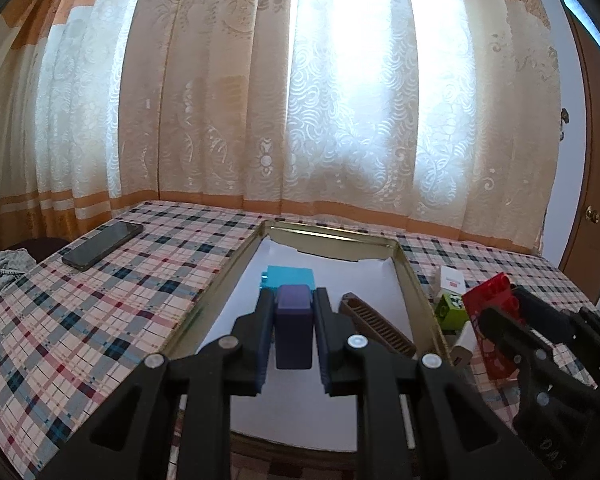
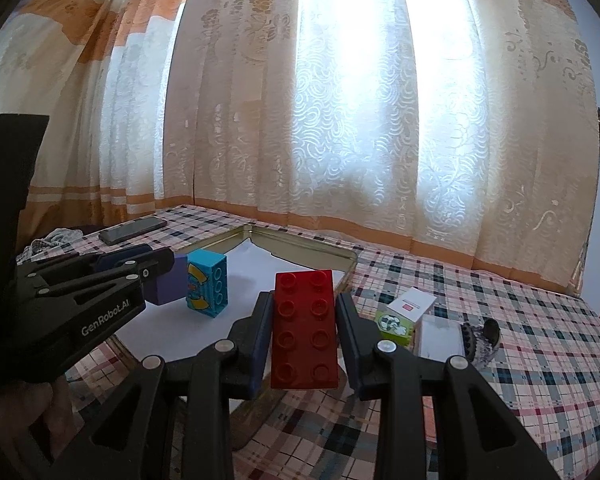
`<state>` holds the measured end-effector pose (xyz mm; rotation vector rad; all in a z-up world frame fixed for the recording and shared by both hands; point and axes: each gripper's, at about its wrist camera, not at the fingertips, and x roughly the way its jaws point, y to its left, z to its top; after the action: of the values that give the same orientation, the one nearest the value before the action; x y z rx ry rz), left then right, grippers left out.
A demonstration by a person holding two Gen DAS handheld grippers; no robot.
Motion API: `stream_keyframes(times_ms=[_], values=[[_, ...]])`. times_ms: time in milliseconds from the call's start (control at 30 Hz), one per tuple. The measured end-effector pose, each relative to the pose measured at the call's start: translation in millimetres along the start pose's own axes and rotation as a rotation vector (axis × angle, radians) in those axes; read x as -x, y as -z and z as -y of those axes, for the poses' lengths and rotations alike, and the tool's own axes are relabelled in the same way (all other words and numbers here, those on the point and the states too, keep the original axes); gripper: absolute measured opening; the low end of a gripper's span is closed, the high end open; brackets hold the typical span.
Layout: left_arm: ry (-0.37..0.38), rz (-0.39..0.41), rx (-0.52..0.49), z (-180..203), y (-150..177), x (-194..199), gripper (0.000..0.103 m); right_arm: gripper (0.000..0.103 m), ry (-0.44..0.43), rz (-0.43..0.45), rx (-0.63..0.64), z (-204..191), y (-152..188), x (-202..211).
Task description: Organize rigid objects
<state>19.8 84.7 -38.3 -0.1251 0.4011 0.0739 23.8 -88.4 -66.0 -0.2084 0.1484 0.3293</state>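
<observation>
My left gripper (image 1: 293, 300) is shut on a purple block (image 1: 294, 326) and holds it over the paper-lined metal tray (image 1: 220, 280), just in front of a cyan brick (image 1: 288, 278). A brown comb-like piece (image 1: 376, 328) lies in the tray to the right. My right gripper (image 2: 305, 300) is shut on a red studded brick (image 2: 304, 328) at the tray's right edge (image 2: 350, 260). The right wrist view shows the left gripper (image 2: 156, 264) with the purple block (image 2: 168, 284) next to the cyan brick (image 2: 206, 284). The left wrist view shows the right gripper (image 1: 508, 304) and red brick (image 1: 486, 300).
Right of the tray lie a green block (image 2: 394, 322), a white box with a red label (image 2: 412, 304), a white charger (image 2: 438, 340) and a patterned object (image 2: 482, 340). A black phone (image 1: 102, 246) lies at the far left on the plaid cloth (image 2: 500, 320). Curtains hang behind.
</observation>
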Motion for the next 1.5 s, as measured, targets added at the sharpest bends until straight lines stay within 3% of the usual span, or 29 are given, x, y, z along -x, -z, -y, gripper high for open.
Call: stream_keyframes(times_ms=[433, 900, 1000, 1100, 1167, 1267, 1400, 1500], values=[[-0.012, -0.078, -0.038, -8.5, -9.6, -26.7, 0.018, 0.035, -0.058, -0.022, 0.015, -9.0, -21.6, -27.0], [-0.01, -0.243, -0.146, 1.0, -21.7, -76.6, 0.018, 0.035, -0.18, -0.207, -0.055, -7.9, -38.4, -93.7], [-0.047, -0.239, -0.147, 0.4, -20.3, -77.6, 0.028, 0.035, -0.203, -0.268, -0.042, -13.5, -33.2, -107.2], [-0.063, -0.226, -0.13, -4.9, -19.9, -72.5, 0.05, 0.041, -0.19, -0.276, -0.052, -11.1, -29.9, -109.3], [-0.08, -0.204, -0.11, -10.5, -21.0, -65.7, 0.074, 0.053, -0.193, -0.262, -0.076, -4.0, -30.0, -104.1], [-0.061, -0.174, -0.09, -12.1, -23.1, -54.3, 0.085, 0.063, -0.195, -0.225, -0.118, 10.4, -31.2, -87.3], [-0.053, -0.124, -0.096, -1.0, -23.7, -36.8, 0.098, 0.063, -0.161, -0.197, -0.123, 32.6, -27.1, -63.1], [-0.035, -0.103, -0.106, 14.7, -20.0, -27.9, 0.1, 0.064, -0.097, -0.19, -0.138, 60.0, -18.3, -41.9]])
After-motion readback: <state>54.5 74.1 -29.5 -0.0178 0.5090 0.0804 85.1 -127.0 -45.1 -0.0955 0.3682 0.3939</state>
